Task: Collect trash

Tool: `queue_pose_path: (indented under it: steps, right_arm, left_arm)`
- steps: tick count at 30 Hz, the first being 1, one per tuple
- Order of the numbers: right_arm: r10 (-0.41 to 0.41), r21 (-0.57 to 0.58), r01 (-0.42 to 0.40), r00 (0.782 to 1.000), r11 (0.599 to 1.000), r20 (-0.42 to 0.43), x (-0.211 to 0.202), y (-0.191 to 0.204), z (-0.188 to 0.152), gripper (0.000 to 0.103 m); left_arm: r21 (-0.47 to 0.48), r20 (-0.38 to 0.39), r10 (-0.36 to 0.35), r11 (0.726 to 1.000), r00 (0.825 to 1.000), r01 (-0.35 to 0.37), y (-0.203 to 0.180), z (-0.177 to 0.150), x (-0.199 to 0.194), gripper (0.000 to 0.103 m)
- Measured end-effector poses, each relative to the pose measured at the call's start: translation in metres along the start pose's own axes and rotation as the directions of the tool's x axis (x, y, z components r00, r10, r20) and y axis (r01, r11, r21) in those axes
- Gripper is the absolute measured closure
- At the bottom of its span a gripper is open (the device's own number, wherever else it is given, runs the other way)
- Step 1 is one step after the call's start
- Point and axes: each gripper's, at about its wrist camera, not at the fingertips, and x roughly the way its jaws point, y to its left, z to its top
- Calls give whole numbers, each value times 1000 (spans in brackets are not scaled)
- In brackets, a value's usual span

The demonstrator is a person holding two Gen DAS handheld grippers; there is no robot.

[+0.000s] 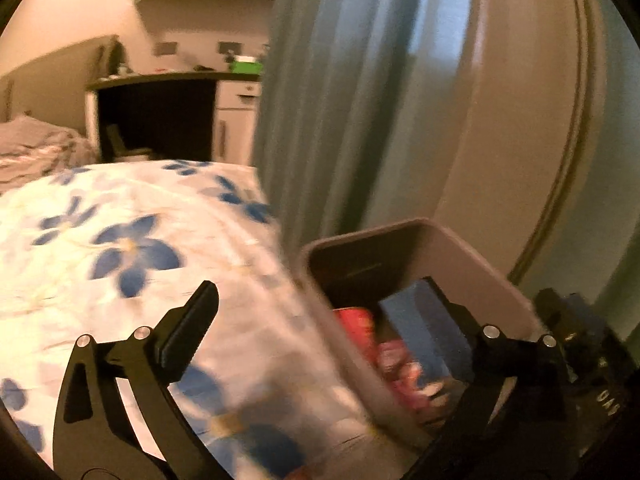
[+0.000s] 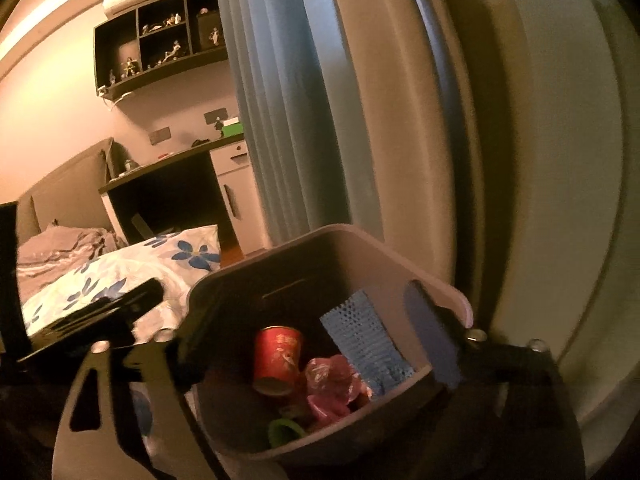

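While bin [image 2: 352,248] sits at bed [image 1: 120,240] edge, curtain [image 2: 272,120] close behind, I see both grippers spread wide: left gripper [image 1: 316,320] and right gripper [image 2: 304,340] straddle bin rim, grasping nothing; red can [image 2: 278,360], pink wrapper [image 2: 332,384] inside bin.

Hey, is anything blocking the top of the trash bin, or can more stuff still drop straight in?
Nothing visible covers the bin: no lid, and its mouth is open. A red cup, pink wrapper and blue mesh sheet lie low inside, well under the rim. The right gripper hangs open over the opening with nothing between its fingers.

Bedroom: floral-quilted bed [image 1: 120,248], curtain [image 2: 272,100]
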Motion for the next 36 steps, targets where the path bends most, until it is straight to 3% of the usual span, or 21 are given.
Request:
queue_pose_path:
  steps: [3, 13, 36]
  right_arm:
    - [-11, -26, 10, 1000, 1000, -8, -3, 10, -4, 5]
    - [-14, -95, 17, 999, 995, 33, -29, 48, -10, 6]
    - [88, -166, -70, 991, 984, 104, -141, 134, -37, 6]
  left_arm:
    - [3, 13, 59, 998, 998, -59, 13, -5, -16, 6]
    - [20, 82, 211, 977, 974, -213, 57, -21, -85, 6]
    - [-24, 158, 286, 958, 945, -286, 117, -58, -231, 6]
